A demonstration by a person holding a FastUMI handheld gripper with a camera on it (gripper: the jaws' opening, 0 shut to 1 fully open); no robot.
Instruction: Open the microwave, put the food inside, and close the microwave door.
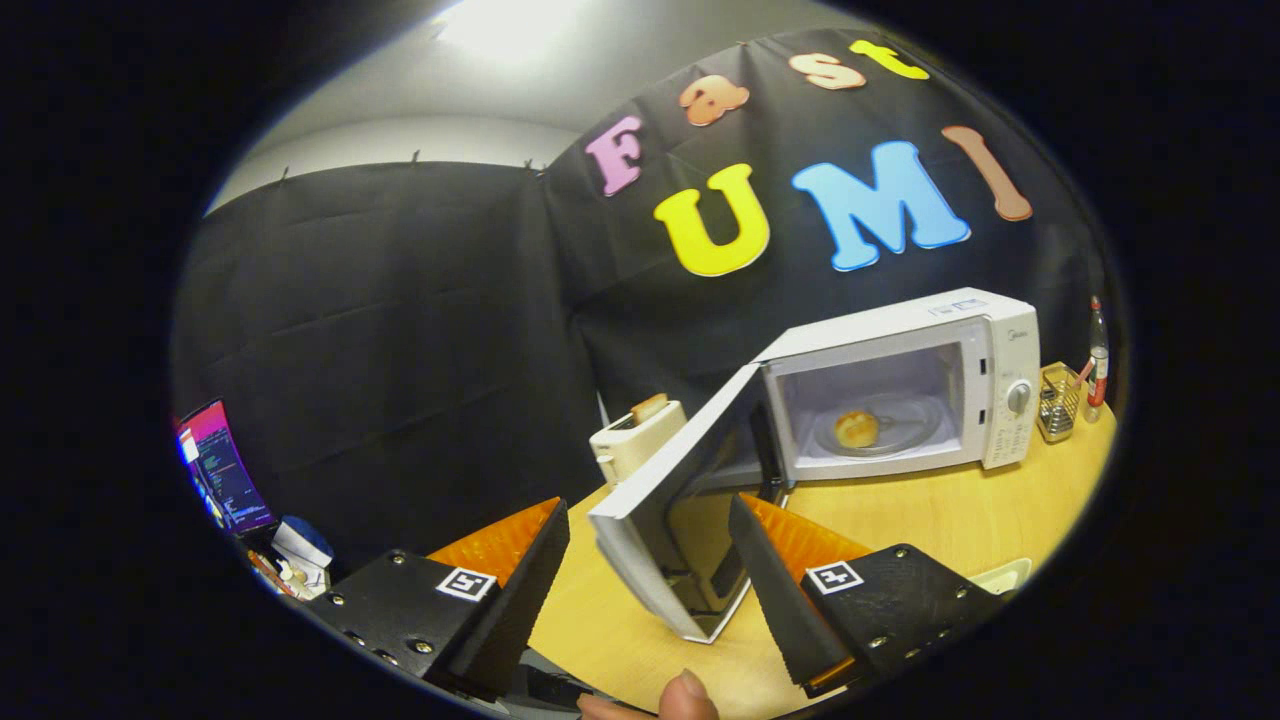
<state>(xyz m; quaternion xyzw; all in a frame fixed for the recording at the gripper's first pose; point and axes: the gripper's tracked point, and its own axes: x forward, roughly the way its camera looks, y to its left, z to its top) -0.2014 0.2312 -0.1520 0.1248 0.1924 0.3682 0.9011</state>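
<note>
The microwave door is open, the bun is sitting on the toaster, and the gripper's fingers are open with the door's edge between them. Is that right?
Not quite. The gripper view shows the bun on the glass plate inside the microwave, not on the toaster, which holds a slice of toast. The rest holds: the door is open, and the gripper is open with the door's edge between its fingers.

Cloth-walled booth (400, 330) with mock kitchen table (930, 520)
</note>
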